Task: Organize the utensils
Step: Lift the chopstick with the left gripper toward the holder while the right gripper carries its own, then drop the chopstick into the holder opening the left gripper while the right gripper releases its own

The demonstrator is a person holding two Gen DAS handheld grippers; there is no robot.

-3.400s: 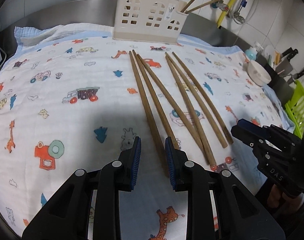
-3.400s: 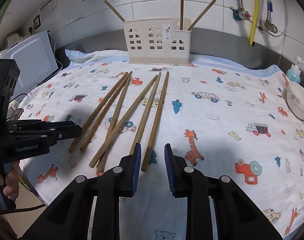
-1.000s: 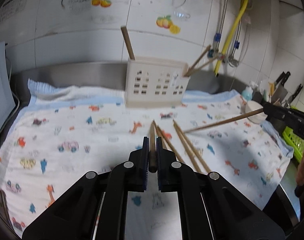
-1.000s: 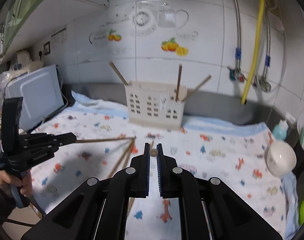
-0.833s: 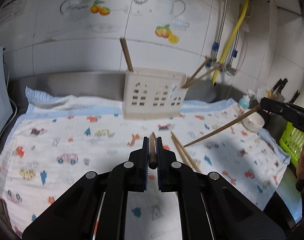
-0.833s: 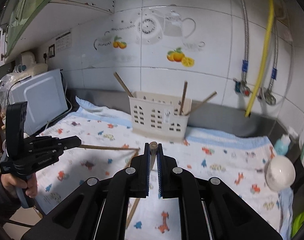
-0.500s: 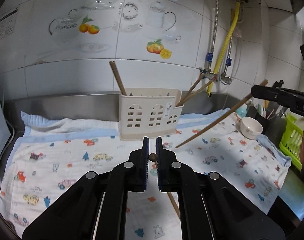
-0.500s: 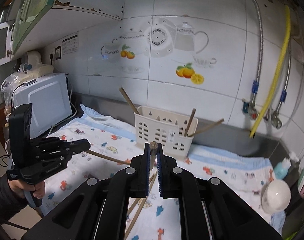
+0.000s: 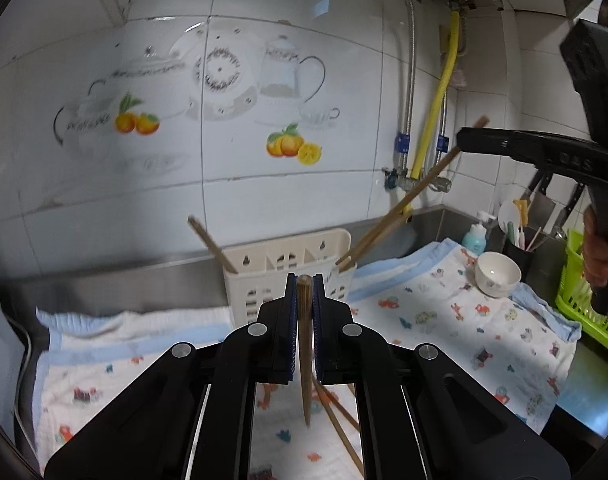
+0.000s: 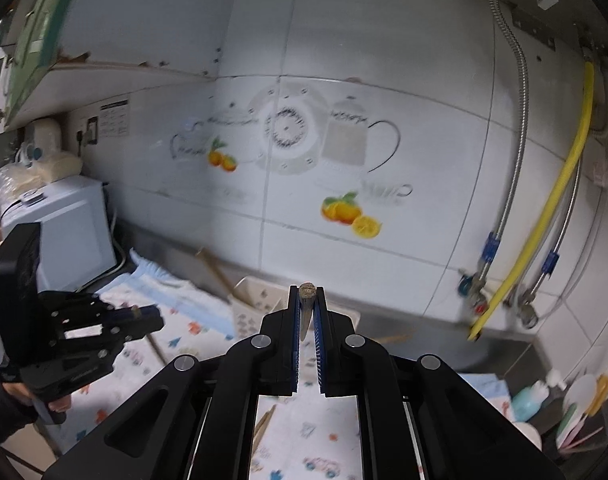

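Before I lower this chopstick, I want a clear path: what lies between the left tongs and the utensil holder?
In the left wrist view, nothing: the left tongs, shut on a chopstick, sit just before the utensil holder. Only patterned cloth lies below.

Worktop [image 9: 143, 284] against tiled wall [image 9: 103, 184]; cloth [image 9: 464, 332] spread over it. Utensil holder [image 9: 263, 264] stands on cloth at back, near wall; chopsticks in holder [image 9: 211, 242] lean outward at its left and right ends. Loose chopsticks [image 9: 336, 416] lie on cloth before holder. Bowl [image 9: 498, 274] on cloth, right of holder; bottle [image 9: 475, 236] behind bowl. Pipes [image 9: 432, 128] on wall, above and right of holder. Microwave [image 10: 59, 232] at worktop's left end.
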